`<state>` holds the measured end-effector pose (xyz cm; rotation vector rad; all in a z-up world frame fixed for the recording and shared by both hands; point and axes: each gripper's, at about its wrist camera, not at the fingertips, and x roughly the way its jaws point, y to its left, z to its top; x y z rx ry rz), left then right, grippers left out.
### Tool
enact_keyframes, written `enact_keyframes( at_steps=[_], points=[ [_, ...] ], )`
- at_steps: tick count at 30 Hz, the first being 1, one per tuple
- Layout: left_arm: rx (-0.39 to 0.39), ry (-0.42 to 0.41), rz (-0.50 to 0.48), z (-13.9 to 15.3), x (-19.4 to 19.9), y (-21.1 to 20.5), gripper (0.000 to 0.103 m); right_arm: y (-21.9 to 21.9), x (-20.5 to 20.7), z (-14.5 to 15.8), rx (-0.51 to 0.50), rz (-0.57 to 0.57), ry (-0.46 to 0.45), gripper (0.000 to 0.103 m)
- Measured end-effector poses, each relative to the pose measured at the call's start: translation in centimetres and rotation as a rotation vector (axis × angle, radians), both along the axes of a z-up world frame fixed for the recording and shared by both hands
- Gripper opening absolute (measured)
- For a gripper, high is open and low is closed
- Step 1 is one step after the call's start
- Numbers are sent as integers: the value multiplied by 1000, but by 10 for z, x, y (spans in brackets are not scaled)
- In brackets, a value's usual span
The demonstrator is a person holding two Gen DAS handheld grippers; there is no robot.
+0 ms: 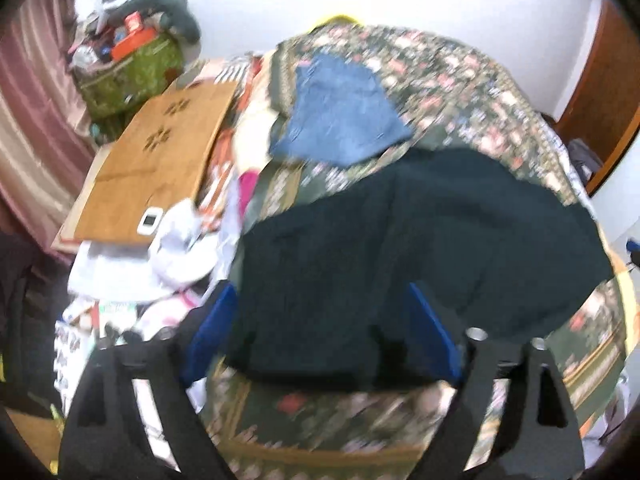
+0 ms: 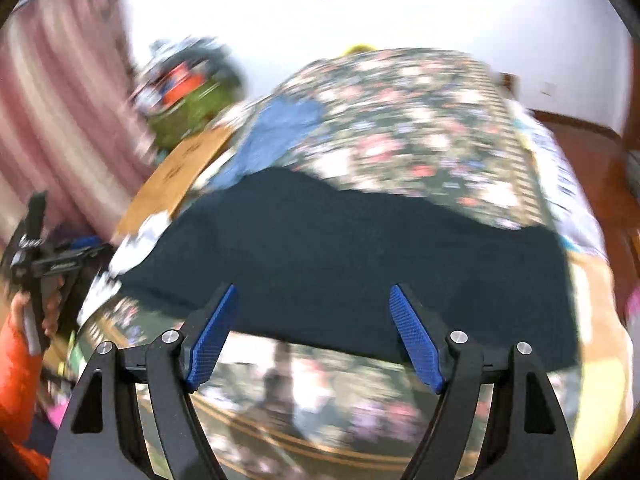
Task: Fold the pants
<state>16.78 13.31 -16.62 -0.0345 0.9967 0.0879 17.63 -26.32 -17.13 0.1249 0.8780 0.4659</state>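
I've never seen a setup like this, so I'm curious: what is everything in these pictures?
pants: one, dark, spread on the bed
jeans: one, blue, folded, farther up the bed
bedspread: one, floral green
board: one, brown, left of the bed
bag: one, green, stuffed, by the curtain
curtain: one, pink, far left
left gripper: blue pads, open over the pants
right gripper: blue pads, open, empty
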Motion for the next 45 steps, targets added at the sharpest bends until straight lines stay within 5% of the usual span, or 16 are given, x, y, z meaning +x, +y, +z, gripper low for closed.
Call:
enact_keyframes(
  at_steps=[6,13,16,20,29,32,34,35,45],
  points=[
    [-26,-11,-137,4,39,-65,97,-83,-5,-26,46,-257,93,76],
    [27,72,-291,-22,83,-143,97,-141,-10,-74,191,-444,222,76],
    [-3,144,-372,-40,93,-167,97,-155,-4,-95,292,-478,302,76],
    [110,152,-445,-57,96,-202,102,-161,9,-116,375,-496,371,76],
    [53,211,-515,-67,118,-242,102,-158,36,-117,338,-489,302,74],
    [42,217,-529,-69,122,-254,102,-161,44,-117,287,-490,288,50],
    [39,217,-527,-69,124,-259,102,-166,49,-119,269,-490,291,16],
    [41,213,-525,-70,124,-260,102,-170,50,-120,265,-494,294,10],
    [54,154,-522,-70,113,-253,102,-185,46,-70,204,-476,88,4]
  ],
)
